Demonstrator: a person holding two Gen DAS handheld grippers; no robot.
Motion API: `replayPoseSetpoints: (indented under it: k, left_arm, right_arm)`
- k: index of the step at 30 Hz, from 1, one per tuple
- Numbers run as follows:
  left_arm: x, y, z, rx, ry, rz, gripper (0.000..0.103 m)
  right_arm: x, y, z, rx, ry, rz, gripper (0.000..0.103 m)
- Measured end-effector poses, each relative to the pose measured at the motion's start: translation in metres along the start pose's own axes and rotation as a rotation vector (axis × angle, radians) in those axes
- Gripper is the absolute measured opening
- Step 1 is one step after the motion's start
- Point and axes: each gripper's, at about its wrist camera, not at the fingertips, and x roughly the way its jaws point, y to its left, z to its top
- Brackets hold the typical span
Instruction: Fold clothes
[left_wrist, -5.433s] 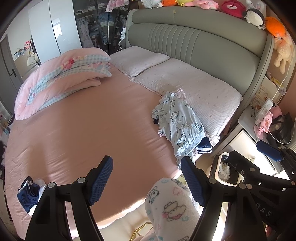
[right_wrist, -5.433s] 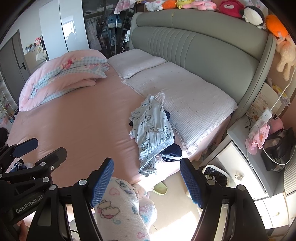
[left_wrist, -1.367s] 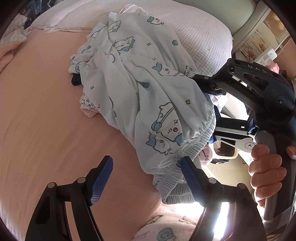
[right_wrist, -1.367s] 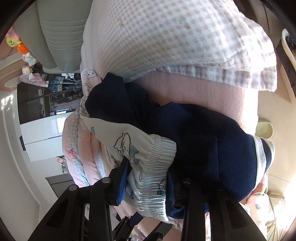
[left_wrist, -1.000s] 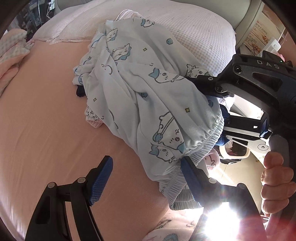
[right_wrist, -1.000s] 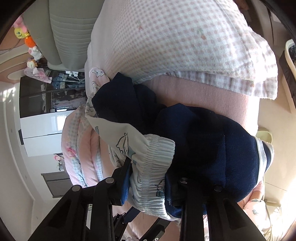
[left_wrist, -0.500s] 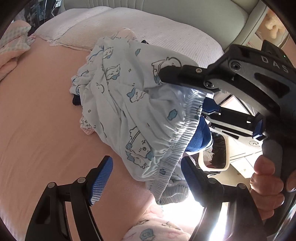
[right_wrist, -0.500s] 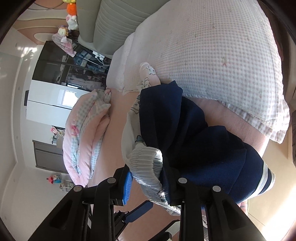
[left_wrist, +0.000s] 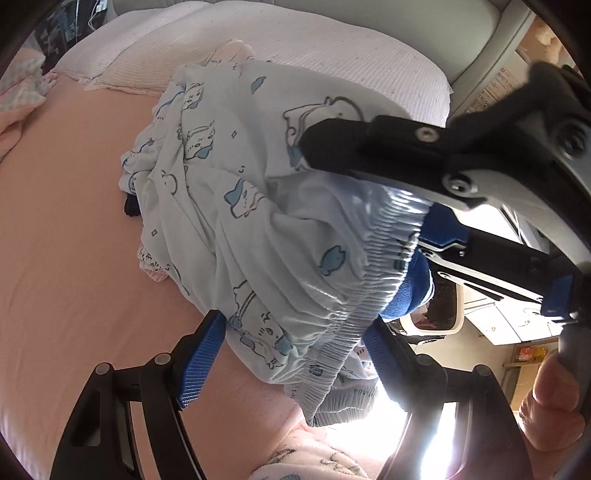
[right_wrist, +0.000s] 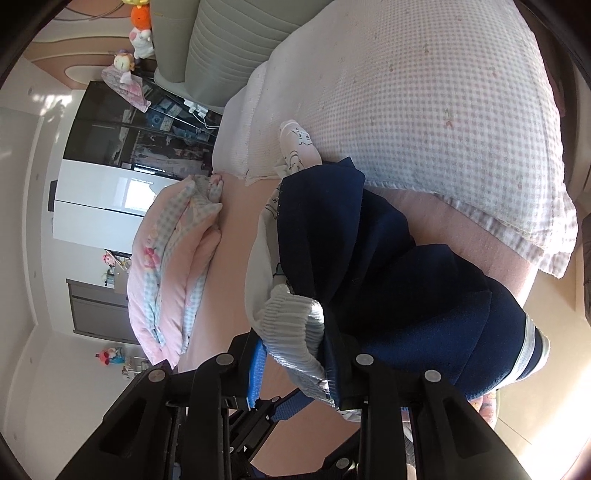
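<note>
Light blue cartoon-print pyjama pants (left_wrist: 266, 192) lie heaped on the pink bed sheet (left_wrist: 66, 258), their elastic waistband (left_wrist: 369, 258) lifted at the bed's edge. My right gripper (right_wrist: 295, 354) is shut on that waistband (right_wrist: 291, 321), together with a fold of a navy garment (right_wrist: 399, 266) that lies under the pants. The right gripper also shows in the left wrist view (left_wrist: 417, 236). My left gripper (left_wrist: 295, 354) is open, its fingers on either side of the hanging lower part of the waistband, just under the raised cloth.
A checked white pillow (right_wrist: 424, 92) lies behind the clothes against the grey headboard (right_wrist: 221, 44). A folded pink quilt (right_wrist: 173, 258) lies further along the bed. Beyond the bed edge stand a white bin (left_wrist: 443, 314) and a nightstand.
My right gripper has closed on the waistband and lifted it up off the bed. The left gripper has moved in close under the raised cloth and stays open.
</note>
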Motion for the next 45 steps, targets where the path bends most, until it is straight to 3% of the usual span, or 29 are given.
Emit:
replayPoseSetpoints:
  k: [8, 10, 12, 15, 18, 20, 21, 24, 27, 34, 40, 45]
  left_arm:
    - [-0.015, 0.027, 0.016, 0.002, -0.017, -0.018, 0.074]
    - [-0.003, 0.015, 0.010, 0.010, -0.034, -0.028, 0.068]
    - [-0.007, 0.018, 0.007, 0.003, -0.053, -0.053, 0.049]
    - [-0.002, 0.017, 0.000, -0.014, -0.068, -0.058, 0.032]
    - [-0.008, 0.026, -0.005, -0.036, -0.078, -0.086, 0.025]
    - [-0.019, 0.032, -0.007, -0.040, -0.084, -0.093, 0.023]
    - [-0.022, 0.034, -0.008, -0.042, -0.085, -0.093, 0.023]
    - [-0.025, 0.039, -0.010, -0.045, -0.091, -0.091, 0.023]
    - [-0.004, 0.035, -0.024, -0.044, -0.092, -0.084, 0.023]
    - [-0.013, 0.041, -0.040, -0.064, -0.102, -0.089, 0.023]
    - [-0.025, 0.053, -0.047, -0.082, -0.121, -0.110, 0.023]
    - [-0.026, 0.063, -0.054, -0.094, -0.116, -0.122, 0.023]
  right_arm:
    - [-0.003, 0.004, 0.002, -0.019, 0.003, -0.007, 0.027]
    - [-0.002, 0.004, 0.002, -0.023, 0.006, -0.011, 0.027]
    - [-0.002, 0.003, 0.001, -0.021, 0.013, -0.016, 0.028]
    - [-0.002, 0.001, 0.001, -0.015, 0.021, -0.031, 0.028]
    - [-0.002, -0.002, 0.001, 0.011, 0.033, -0.052, 0.032]
    - [-0.004, -0.006, 0.001, 0.045, 0.043, -0.075, 0.067]
    - [-0.006, -0.007, 0.001, 0.059, 0.042, -0.088, 0.072]
    - [-0.015, -0.006, -0.002, 0.049, 0.020, -0.107, 0.072]
    - [-0.026, -0.003, -0.006, 0.060, 0.011, -0.121, 0.072]
    - [-0.047, 0.021, -0.017, 0.016, -0.003, -0.055, 0.072]
    - [-0.019, 0.049, -0.017, -0.116, 0.042, -0.091, 0.072]
    - [0.011, 0.042, -0.013, -0.092, 0.069, -0.103, 0.072]
